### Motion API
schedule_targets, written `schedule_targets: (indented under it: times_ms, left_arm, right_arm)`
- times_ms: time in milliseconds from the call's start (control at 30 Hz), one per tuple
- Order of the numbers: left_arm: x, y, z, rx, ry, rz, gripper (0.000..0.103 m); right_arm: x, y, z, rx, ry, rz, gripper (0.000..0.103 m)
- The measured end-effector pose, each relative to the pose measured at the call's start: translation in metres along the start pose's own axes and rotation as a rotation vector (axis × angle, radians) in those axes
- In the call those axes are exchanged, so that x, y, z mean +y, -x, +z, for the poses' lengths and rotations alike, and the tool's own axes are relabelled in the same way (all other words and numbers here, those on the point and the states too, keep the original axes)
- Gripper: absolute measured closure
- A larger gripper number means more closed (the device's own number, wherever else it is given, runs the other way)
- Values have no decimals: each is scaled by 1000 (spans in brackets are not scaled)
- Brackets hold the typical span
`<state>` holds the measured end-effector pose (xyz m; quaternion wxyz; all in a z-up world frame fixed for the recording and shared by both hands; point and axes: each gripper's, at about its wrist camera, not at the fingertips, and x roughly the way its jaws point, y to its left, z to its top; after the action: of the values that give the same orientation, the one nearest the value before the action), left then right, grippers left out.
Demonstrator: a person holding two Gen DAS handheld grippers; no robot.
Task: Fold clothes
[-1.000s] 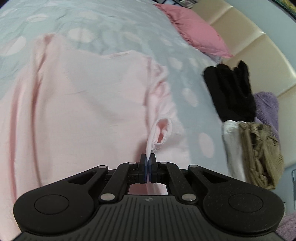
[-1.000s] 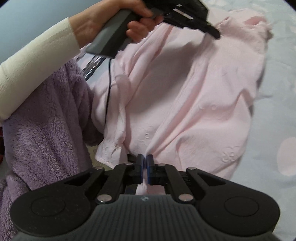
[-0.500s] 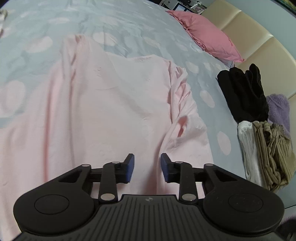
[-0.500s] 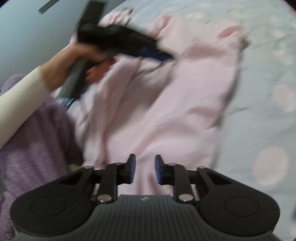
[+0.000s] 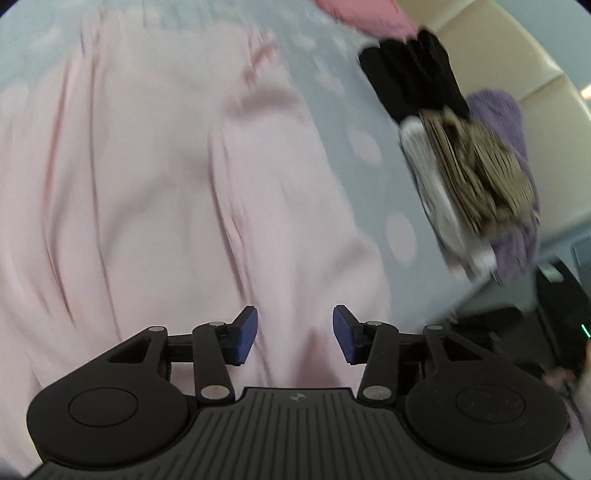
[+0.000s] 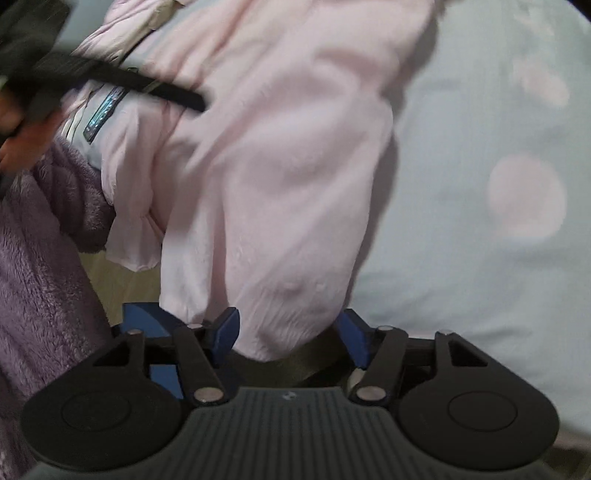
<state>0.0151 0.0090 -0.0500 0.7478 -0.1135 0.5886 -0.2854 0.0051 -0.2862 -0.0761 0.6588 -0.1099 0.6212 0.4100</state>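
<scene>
A pale pink garment (image 5: 155, 192) lies spread on the bed, rumpled with long creases. My left gripper (image 5: 294, 338) hovers over its near part, jaws opening, blue pads apart and nothing pinched between them. In the right wrist view the same pink garment (image 6: 266, 184) hangs over the bed's edge. My right gripper (image 6: 290, 336) is above its lower hem, jaws opening, with cloth lying between the pads but not pressed. The left gripper (image 6: 110, 85) shows as a dark blur at the upper left, held by a hand (image 6: 22, 136).
A pale blue bedsheet (image 6: 480, 221) with pink dots covers the bed. A stack of folded clothes (image 5: 461, 166), black, white, tan and purple, sits at the right. A pink pillow (image 5: 365, 18) lies at the far end. A purple fleece sleeve (image 6: 40, 277) fills the left.
Both grippers were shut on the pink garment, then let it go and opened wider. The cloth dropped onto the bed. The left gripper swung sideways; the right one sank toward the hem.
</scene>
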Motion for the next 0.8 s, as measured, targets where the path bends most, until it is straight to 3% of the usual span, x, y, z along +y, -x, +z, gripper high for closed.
schedule_targets:
  times_ms: [100,233,267,333,367,400,433,533,633,800]
  left_arm:
    - [-11,-9,-27,101,-4,-24,53]
    - [-8,-27,-51,153,44,-11,53]
    - [-5,-32,-54,156,66,-6,53]
    - [0,-41,-59,164,88,10,59]
    - [1,-43,-60,167,87,16,64]
    - [1,-43,-61,169,77,20,80]
    - [2,-43,-61,170,65,22,89]
    - [1,-40,-63,183,15,46,102]
    - [0,-42,-68,228,-46,99,103]
    - [6,-51,-76,306,-51,177,103]
  right_arm:
    - [-10,-19,-2,48,-97,70,39]
    - [-18,-45,-1,92,-160,42,43]
    - [-18,-47,1,92,-161,37,49]
    - [-21,-47,3,84,-181,59,89]
    - [-21,-46,3,81,-184,72,95]
    - [-19,-43,3,76,-176,79,98]
    - [-16,-40,3,72,-162,78,99]
    - [-4,-35,-4,97,-124,86,100]
    - [5,-41,-13,155,-88,62,101]
    - [2,-51,-20,210,-121,36,99]
